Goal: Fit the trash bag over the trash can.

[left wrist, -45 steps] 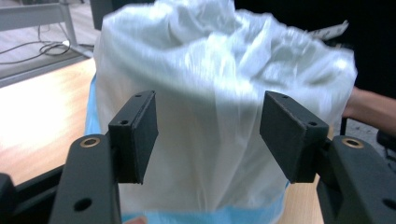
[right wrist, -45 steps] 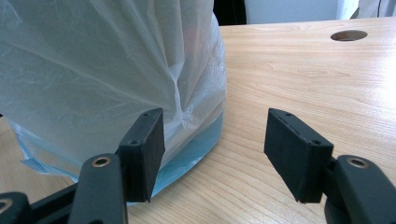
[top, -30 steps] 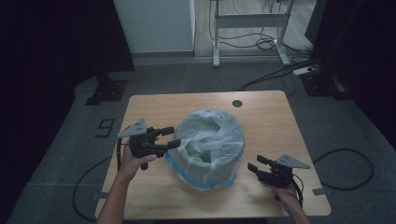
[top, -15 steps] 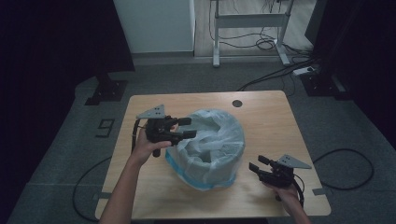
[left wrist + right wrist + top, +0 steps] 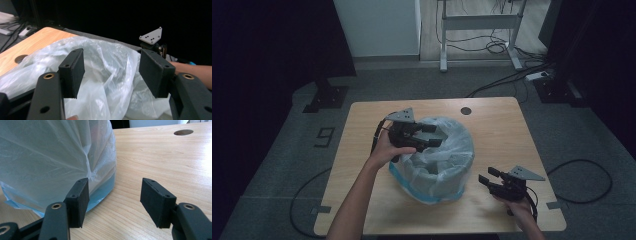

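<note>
My left gripper [image 5: 434, 136] hovers open over the bag-lined bin [image 5: 437, 160], having moved across from its left side. My right gripper [image 5: 486, 178] waits open on the table [image 5: 497, 125], unmoved.

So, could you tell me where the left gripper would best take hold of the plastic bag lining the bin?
Probably at the loose rim of the plastic bag, on the bin's far-left side, coming down from above. The film stands up in crumpled folds there, thin enough to pinch, and the left gripper hangs open right over it. Lower down the bag lies taut against the bin wall and offers no fold.
</note>
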Demonstrator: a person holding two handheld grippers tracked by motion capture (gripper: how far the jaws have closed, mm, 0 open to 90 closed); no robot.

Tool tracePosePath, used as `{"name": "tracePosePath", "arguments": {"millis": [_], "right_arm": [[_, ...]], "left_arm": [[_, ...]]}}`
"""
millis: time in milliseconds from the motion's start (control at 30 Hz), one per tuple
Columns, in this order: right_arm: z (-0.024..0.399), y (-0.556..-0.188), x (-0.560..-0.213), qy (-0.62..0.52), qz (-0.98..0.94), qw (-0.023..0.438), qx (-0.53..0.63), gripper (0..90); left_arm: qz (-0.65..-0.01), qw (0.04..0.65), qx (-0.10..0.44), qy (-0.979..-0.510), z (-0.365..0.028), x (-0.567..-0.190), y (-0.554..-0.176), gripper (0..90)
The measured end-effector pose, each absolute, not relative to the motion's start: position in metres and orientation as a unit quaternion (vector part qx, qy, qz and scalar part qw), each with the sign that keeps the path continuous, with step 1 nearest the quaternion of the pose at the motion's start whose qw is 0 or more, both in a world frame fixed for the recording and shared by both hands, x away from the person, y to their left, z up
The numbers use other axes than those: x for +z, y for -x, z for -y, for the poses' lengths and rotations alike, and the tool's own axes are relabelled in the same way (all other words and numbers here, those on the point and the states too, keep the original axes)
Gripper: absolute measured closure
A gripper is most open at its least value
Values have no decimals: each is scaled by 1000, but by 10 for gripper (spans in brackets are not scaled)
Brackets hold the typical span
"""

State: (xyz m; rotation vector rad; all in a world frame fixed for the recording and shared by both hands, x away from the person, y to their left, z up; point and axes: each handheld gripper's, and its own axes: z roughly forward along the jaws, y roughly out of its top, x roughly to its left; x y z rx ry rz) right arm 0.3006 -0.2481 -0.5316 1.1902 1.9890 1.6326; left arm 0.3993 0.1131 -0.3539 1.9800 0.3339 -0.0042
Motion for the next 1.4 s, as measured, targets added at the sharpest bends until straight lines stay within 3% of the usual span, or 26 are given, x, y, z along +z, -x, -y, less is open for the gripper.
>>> {"name": "tracePosePath", "arguments": {"millis": [633,967,1400], "right_arm": [[249,-301,-533,-417,-694,151,567,392],[248,-301,-533,-418,-695,153,565,405],[248,-301,-532,-419,-694,152,565,404]], "left_arm": [[-121,470,-10,-874,-73,-339,-412,388],[-135,350,0,-927,-40,-357,-419,452],[-126,259,28,-957,-16,-370,-416,490]]}}
